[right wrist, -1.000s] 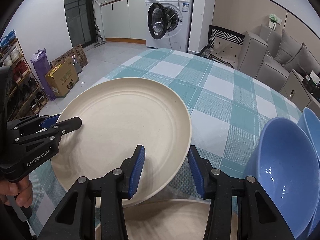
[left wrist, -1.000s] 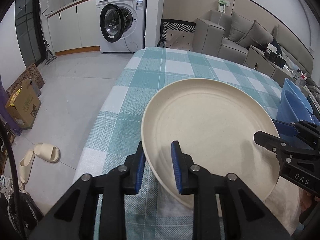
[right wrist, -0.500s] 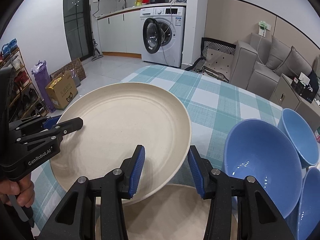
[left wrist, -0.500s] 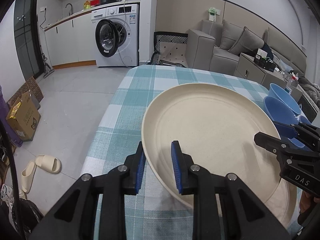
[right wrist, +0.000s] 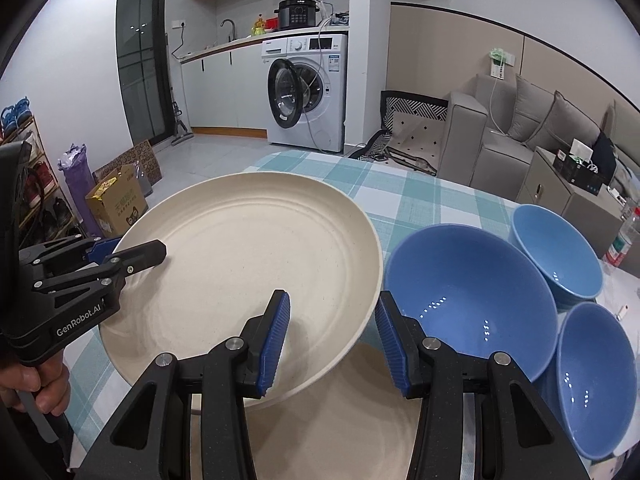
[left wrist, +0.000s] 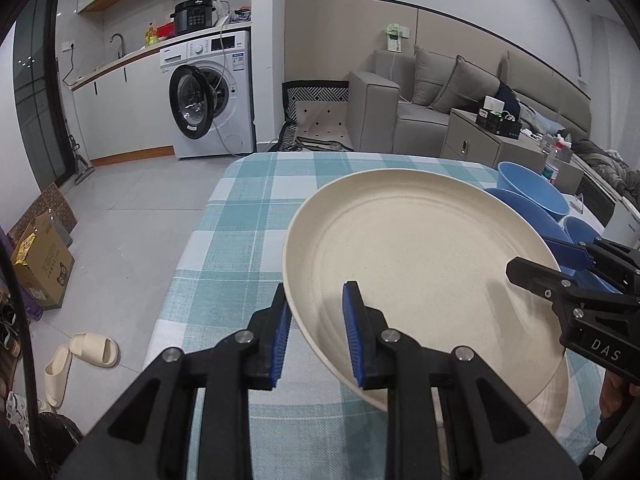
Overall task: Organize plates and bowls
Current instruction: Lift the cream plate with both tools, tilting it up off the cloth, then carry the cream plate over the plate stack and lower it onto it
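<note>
While one plate (right wrist: 240,264) hangs lifted, three bowls (right wrist: 472,292) rest.

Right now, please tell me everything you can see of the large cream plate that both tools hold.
The large round cream plate looks like matte speckled plastic, with faint concentric rings and a raised rim. It is empty, lifted and tilted above the teal checked tablecloth. The left tool clamps its rim, and the right tool straddles the opposite rim. A second cream plate lies beneath it; whether they touch is unclear.
</note>
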Available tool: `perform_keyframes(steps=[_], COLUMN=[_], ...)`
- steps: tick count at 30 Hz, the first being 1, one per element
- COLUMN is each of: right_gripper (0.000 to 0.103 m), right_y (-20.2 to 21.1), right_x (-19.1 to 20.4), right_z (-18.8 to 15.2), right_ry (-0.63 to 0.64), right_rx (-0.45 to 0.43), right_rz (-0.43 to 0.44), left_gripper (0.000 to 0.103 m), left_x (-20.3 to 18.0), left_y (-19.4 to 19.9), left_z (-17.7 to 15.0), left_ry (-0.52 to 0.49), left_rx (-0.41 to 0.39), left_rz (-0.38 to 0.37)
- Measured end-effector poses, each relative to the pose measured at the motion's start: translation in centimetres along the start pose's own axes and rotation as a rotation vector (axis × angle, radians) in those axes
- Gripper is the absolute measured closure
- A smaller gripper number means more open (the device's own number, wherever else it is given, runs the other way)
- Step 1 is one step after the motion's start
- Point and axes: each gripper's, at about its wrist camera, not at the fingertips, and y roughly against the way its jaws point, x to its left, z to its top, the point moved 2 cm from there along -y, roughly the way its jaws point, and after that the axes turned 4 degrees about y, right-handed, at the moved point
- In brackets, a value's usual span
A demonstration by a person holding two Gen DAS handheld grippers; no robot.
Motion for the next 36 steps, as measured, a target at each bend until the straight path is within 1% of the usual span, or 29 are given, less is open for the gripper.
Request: perform_keyframes(steps=[5, 22, 30, 36], right_gripper=[0.057, 0.057, 0.057, 0.057], right_y=[1.7, 8.0, 9.1, 9.3], right_x=[-0.5, -1.8, -2.5, -2.6], right_z=[-1.2, -4.8, -6.5, -7.4], right_ry=[-0.03, -0.053, -0.057, -0.061], right_rx=[-0.012, -0.058, -0.054, -0.045], right_rz=[0.001, -0.032, -0.039, -0.043], left_gripper=[0.079, 0.079, 0.079, 0.079], left_x=[-1.2, -4.3, -5.4, -6.4], left_y=[1.1, 4.4, 4.8, 4.9], left_z=[-0.4, -2.0, -3.0, -3.6], left_ry=[-0.028, -0.082, -0.101, -0.117], left_rx=[-0.018, -0.057, -0.041, -0.034], left_rz=[0.001, -0.031, -0.062, -0.065])
